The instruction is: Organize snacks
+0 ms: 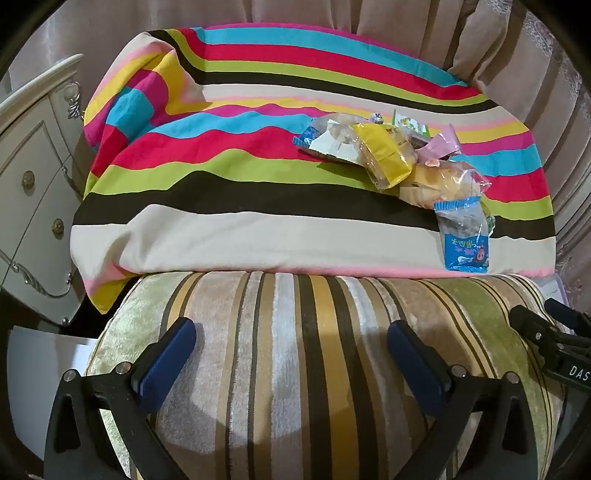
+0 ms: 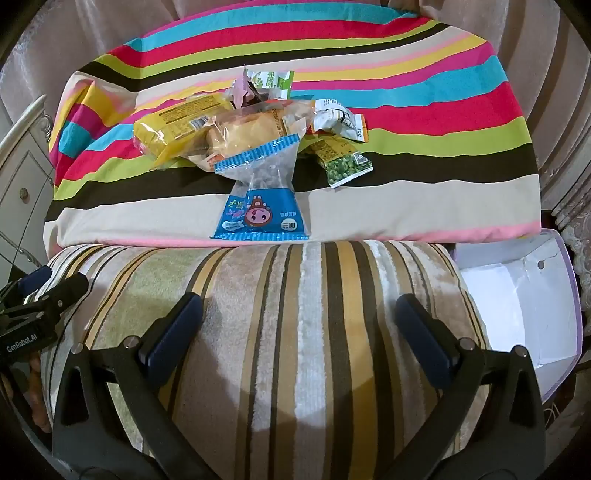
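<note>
A heap of wrapped snacks (image 2: 236, 136) lies on a bright striped cloth (image 2: 424, 122). Nearest is a blue and clear packet with a cartoon pig (image 2: 260, 206) (image 1: 463, 236). Behind it are a bread roll in clear wrap (image 2: 251, 133), a yellow packet (image 2: 173, 125) (image 1: 384, 155), a green pea packet (image 2: 341, 164) and a white-orange one (image 2: 338, 120). My left gripper (image 1: 291, 343) is open over a striped velvet cushion (image 1: 295, 369), well short of the snacks. My right gripper (image 2: 299, 317) is open over the same cushion (image 2: 314, 350), nothing between its fingers.
A white box with a lilac rim (image 2: 517, 306) stands open at the right of the cushion. A cream cabinet with drawers (image 1: 33, 192) stands at the left. Pale curtains (image 1: 406, 26) hang behind the cloth. Each gripper's tip shows at the other view's edge.
</note>
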Demonstrator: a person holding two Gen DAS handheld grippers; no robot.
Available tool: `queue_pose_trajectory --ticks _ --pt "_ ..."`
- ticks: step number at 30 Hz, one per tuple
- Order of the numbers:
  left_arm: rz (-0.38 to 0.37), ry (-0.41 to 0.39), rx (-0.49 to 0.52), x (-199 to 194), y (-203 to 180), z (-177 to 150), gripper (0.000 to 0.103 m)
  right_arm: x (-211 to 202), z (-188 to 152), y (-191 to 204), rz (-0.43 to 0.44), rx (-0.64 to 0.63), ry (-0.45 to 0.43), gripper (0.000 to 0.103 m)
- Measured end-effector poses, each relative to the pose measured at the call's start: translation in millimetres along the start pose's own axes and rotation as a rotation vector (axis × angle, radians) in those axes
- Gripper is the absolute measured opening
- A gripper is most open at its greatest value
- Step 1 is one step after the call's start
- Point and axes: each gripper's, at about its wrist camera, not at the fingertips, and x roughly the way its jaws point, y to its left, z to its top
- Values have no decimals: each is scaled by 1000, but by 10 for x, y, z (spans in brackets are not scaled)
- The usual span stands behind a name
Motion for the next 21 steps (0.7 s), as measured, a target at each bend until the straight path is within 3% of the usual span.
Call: queue_pose_trajectory --ticks 21 --pt "19 -2 16 -26 -26 13 103 11 -4 -1 0 0 -1 103"
